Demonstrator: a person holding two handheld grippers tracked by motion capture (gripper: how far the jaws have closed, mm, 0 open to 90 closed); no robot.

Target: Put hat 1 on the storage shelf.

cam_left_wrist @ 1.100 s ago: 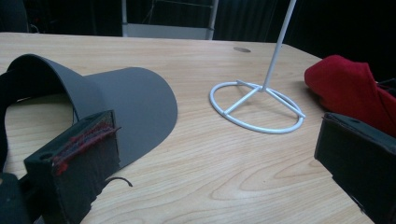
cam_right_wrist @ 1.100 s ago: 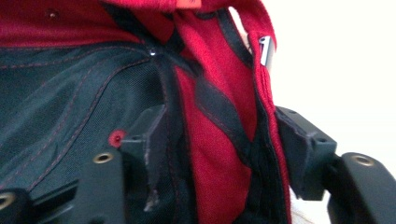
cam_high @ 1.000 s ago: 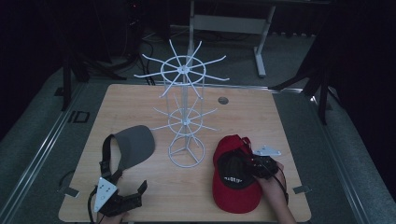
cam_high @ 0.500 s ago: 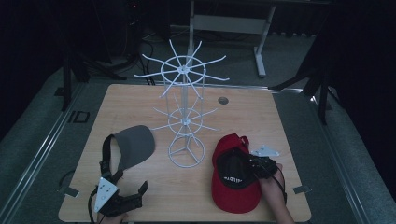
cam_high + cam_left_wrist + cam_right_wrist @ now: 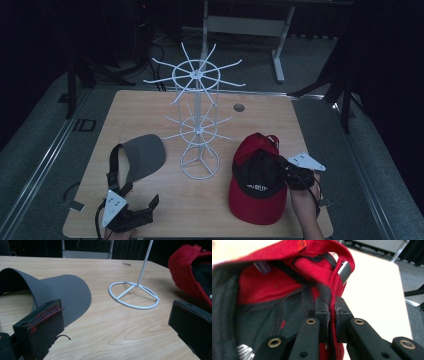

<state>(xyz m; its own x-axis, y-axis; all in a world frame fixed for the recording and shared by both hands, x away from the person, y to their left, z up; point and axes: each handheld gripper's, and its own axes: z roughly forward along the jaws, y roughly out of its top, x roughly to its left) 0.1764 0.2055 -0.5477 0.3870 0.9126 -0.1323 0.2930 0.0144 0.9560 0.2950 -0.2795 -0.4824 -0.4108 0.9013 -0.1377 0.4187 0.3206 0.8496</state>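
Wooden table point(image 5: 150, 115): right tongs point(image 5: 329, 312) clamp red cap point(image 5: 257, 180) rim; left tongs point(image 5: 135, 212) agape.

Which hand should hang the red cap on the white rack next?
Right. Its gripper is already shut on the red cap's edge. The left gripper sits open near the grey visor, holding nothing.
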